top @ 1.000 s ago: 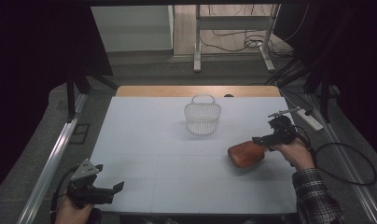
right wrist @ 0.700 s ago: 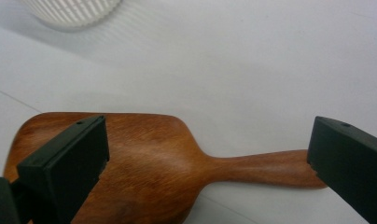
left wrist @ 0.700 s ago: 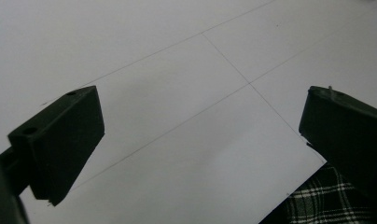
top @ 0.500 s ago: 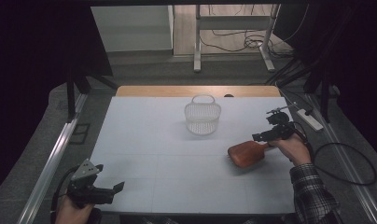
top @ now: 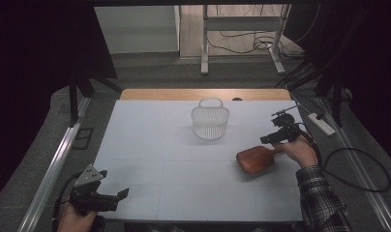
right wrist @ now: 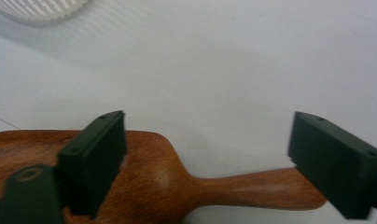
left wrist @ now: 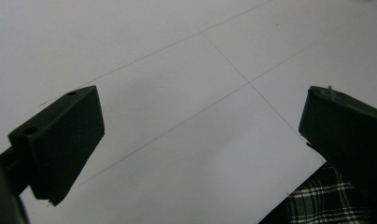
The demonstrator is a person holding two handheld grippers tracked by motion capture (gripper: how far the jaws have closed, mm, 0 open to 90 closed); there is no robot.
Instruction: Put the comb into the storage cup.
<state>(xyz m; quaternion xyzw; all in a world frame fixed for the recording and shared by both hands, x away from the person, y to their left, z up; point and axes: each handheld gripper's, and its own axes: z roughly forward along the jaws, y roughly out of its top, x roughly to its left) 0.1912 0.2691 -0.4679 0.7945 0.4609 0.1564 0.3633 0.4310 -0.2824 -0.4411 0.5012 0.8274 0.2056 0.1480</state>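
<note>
A brown wooden hairbrush (top: 254,159) lies flat on the white table (top: 155,145), right of centre, its handle pointing right. My right gripper (top: 275,137) hovers just over that handle, open. In the right gripper view the jaws stand wide apart around my right gripper (right wrist: 207,135), with the hairbrush (right wrist: 168,182) lying crosswise below them, held by neither. A white wire basket (top: 210,122) stands upright at the far centre; its rim (right wrist: 42,7) shows at top left. My left gripper (top: 117,195) rests open at the near left corner, and in its own view the left gripper (left wrist: 200,107) has bare table between its jaws.
A wooden strip (top: 184,94) runs along the table's far edge. A power strip (top: 322,123) and cables lie off the table's right side. A plaid sleeve (left wrist: 317,203) shows at the near edge. Metal rails (top: 53,164) flank the left side.
My right gripper has drawn back a little toward the far right, above the brush handle. The hairbrush stays on the table. The left gripper has not moved.
</note>
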